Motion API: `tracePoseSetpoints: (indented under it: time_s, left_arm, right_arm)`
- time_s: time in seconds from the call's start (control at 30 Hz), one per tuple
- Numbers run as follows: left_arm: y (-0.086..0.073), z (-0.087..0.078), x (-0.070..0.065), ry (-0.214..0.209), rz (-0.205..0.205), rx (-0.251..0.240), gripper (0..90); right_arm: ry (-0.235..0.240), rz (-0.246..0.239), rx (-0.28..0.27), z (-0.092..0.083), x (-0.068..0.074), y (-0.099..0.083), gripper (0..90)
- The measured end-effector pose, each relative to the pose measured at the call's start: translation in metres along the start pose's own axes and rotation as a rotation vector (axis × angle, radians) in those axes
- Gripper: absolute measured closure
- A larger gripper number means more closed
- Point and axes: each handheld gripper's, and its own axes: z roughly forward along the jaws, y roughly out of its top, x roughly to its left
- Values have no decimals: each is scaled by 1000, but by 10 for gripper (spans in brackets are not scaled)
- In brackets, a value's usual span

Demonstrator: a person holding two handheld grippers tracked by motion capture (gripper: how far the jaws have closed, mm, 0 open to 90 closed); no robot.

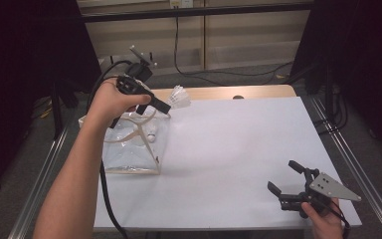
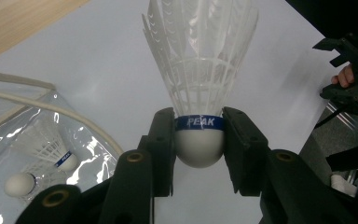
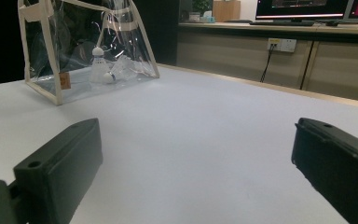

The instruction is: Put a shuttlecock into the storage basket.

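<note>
while the shuttlecock [image 2: 199, 93] is clamped by its cork base between the jaws of the left hand-held gripper [image 1: 165, 106], with the feather skirt pointing away from the hand, it is held raised above the desk [image 1: 238, 149], just beyond the far edge of the clear bag [image 1: 129, 144] that stands below that hand-held gripper. two more shuttlecocks [image 2: 37, 163] are seen lying inside the bag, down and to the left of the jaws in the left gripper view. the step in hand is judged to be the dropping of the held shuttlecock into the bag. for this to be done well, the left hand-held gripper should be brought back until the cork hangs over the open mouth, clear of the cream handles [image 1: 139, 130], and lowered before the jaws are parted, so that the light shuttlecock is not bounced off the rim. the grip should be kept on the cork only, since the feathers could be crushed. farther right, the right hand-held gripper [image 1: 284, 177] is held low over the near corner of the desk, its jaws spread wide with nothing between them; it could be used to steady the bag if the bag tips.
</note>
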Motion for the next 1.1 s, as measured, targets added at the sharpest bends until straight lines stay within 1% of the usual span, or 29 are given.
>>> tracePoseSetpoints:
  time_s: [0.03, 0.07, 0.23, 0.27, 0.33, 0.53, 0.6, 0.63, 0.7, 0.8, 0.9, 1.1]
  left_arm:
    - [0, -1, 0, 0, -10, -8, 658]
    - [0, -2, 1, 1, -1, 0, 658]
    - [-2, -8, 3, 12, -1, -8, 658]
    - [-2, -9, 4, 9, -12, -11, 658]
    - [-3, -12, 5, 13, -9, -11, 658]
    - [-6, -21, 9, 26, -20, -21, 658]
    - [-7, -24, 10, 30, -30, -26, 658]
    - [-7, -25, 11, 32, -25, -23, 658]
    - [-8, -26, 11, 36, -32, -30, 658]
    - [-9, -29, 13, 35, -29, -23, 658]
    - [-10, -31, 14, 43, -27, -21, 658]
    - [-13, -35, 17, 55, -42, -21, 658]
  right_arm:
    - [-1, 0, 0, 0, 0, 0, 14]
    - [-1, -2, 0, 0, -1, 0, 14]
    - [-1, -2, 0, 0, -1, 0, 14]
    - [-1, 0, -1, 0, 0, 0, 14]
    - [-1, -3, 3, 0, -1, 0, 14]
    - [-2, -1, 1, 0, 0, 0, 14]
    - [-2, -2, 2, 0, 0, 0, 14]
    - [-2, -2, 1, 0, 0, 0, 14]
    - [-1, -2, 1, 0, 0, 0, 14]
    - [-3, -3, 4, 0, 0, 0, 14]
    - [-2, -1, 3, 0, 0, 0, 14]
    - [-2, 1, 3, 0, 0, 0, 14]
